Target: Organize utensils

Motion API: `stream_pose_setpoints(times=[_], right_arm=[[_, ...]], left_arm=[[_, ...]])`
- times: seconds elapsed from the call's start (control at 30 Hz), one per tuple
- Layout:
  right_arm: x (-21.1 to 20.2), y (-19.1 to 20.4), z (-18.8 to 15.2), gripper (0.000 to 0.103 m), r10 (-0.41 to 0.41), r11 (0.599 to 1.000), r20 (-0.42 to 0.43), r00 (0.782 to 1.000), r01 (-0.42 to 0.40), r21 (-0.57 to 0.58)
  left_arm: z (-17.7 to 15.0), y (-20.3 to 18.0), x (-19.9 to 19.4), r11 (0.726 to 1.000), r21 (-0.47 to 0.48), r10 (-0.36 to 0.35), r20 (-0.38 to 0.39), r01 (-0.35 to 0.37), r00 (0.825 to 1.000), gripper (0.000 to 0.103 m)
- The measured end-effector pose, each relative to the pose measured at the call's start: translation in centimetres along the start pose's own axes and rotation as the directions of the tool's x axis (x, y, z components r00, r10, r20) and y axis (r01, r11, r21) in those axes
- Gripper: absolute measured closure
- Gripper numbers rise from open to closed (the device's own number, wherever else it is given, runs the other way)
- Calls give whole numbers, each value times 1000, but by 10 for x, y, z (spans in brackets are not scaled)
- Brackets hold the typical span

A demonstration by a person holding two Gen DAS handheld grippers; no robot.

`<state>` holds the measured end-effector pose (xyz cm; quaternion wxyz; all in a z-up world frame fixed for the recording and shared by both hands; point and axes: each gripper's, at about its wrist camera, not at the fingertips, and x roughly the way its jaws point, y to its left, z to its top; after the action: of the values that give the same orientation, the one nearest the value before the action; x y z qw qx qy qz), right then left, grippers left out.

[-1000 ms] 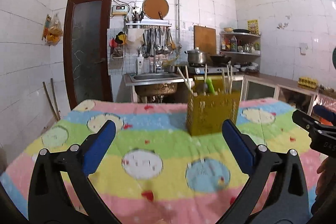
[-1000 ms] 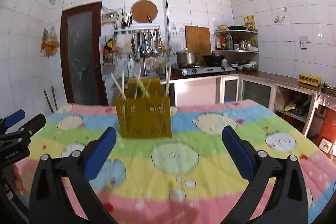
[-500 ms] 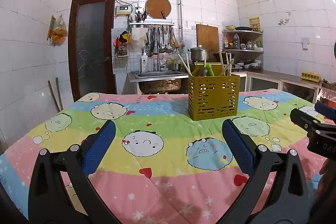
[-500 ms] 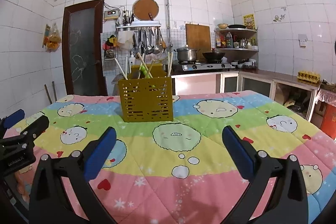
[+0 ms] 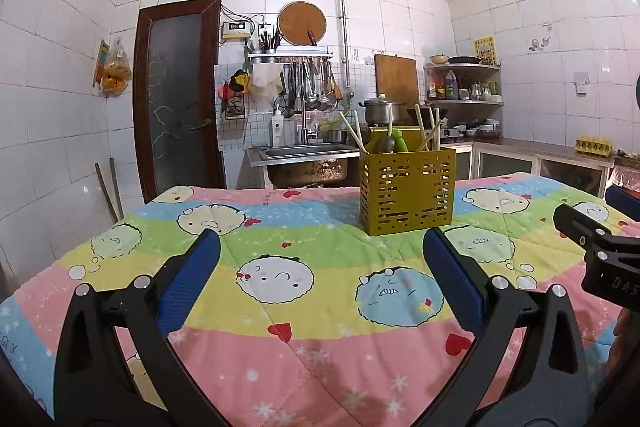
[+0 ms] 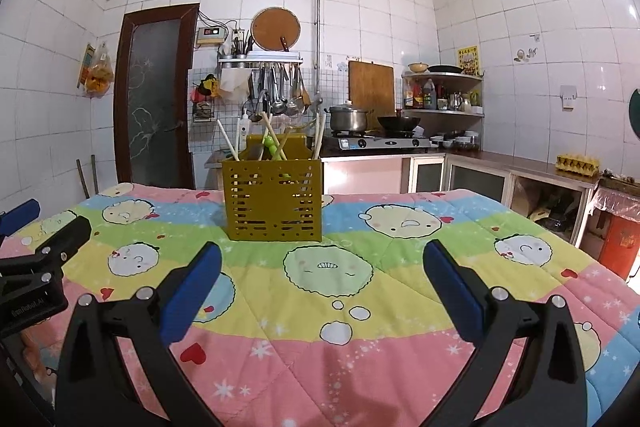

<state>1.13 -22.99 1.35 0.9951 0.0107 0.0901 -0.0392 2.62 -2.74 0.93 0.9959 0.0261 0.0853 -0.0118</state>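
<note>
Both tools are wide open and hold nothing: the left tool [image 5: 320,263] and the right tool [image 6: 322,263] hang a little above the surface [image 5: 320,359], which has a bright cartoon quilt on it, and their blue pads touch nothing. Well ahead of them stands the yellow holder [image 6: 273,199], upright on the quilt. Chopsticks [image 6: 227,141] and a green utensil [image 6: 271,146] stick up out of its top, leaning this way and that. No loose utensil lies on the quilt that I can see. I think the sorting has not begun, or is all done; I cannot tell which. The next move, I think, is to reach forward to the holder and pinch one thin stick gently near its top.
</note>
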Motion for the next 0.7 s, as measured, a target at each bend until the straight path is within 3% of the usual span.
stream_pose_setpoints(times=[0.7], right_arm=[[-5, 1, -1, 4, -2, 1000, 10, 1000, 2, 1]], left_arm=[[-2, 2, 2, 1000, -11, -4, -10, 4, 1000, 5]])
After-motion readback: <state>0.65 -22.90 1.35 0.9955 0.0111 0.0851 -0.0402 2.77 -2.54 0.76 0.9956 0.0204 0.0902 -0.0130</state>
